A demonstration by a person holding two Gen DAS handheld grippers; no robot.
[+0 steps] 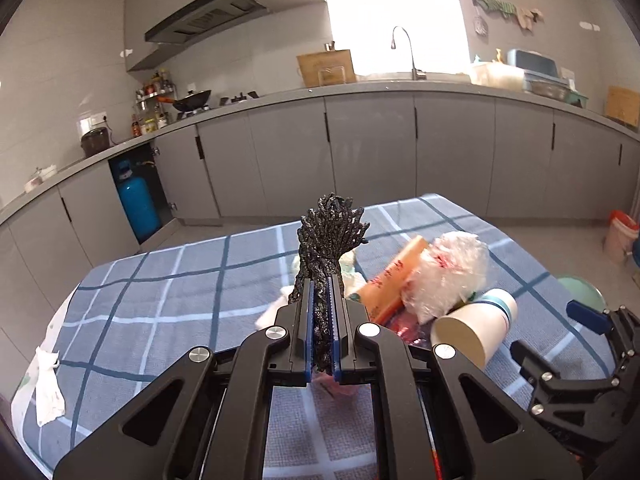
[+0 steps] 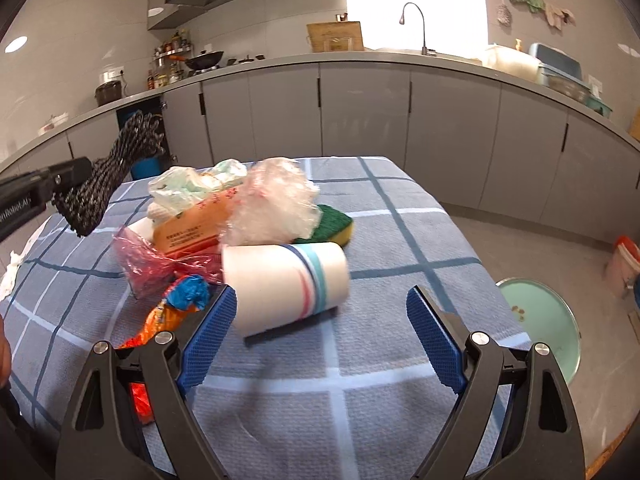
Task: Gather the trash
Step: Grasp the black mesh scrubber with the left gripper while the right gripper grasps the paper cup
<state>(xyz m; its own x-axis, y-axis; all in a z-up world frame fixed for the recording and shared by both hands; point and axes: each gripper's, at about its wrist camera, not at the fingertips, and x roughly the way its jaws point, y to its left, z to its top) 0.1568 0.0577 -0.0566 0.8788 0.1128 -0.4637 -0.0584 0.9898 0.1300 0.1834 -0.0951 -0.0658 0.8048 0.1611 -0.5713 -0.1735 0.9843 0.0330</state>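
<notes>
My left gripper [image 1: 323, 292] is shut on a black mesh bundle [image 1: 330, 236] and holds it above the checked tablecloth [image 1: 160, 280]; the bundle also shows at the left of the right wrist view [image 2: 108, 172]. My right gripper [image 2: 320, 312] is open, its fingers on either side of a white paper cup [image 2: 284, 284] that lies on its side. Behind the cup is a trash pile: clear crumpled plastic [image 2: 276, 204], an orange packet [image 2: 192, 228], a red plastic bag [image 2: 148, 260], a green-yellow sponge [image 2: 336, 224] and a blue-orange wrapper [image 2: 176, 308].
A mint green bin [image 2: 548, 328] stands on the floor to the right of the table. An orange-lidded bucket [image 2: 624, 264] is farther right. Grey kitchen cabinets [image 2: 360, 112] run behind the table. A white cloth [image 1: 48, 392] hangs at the table's left edge.
</notes>
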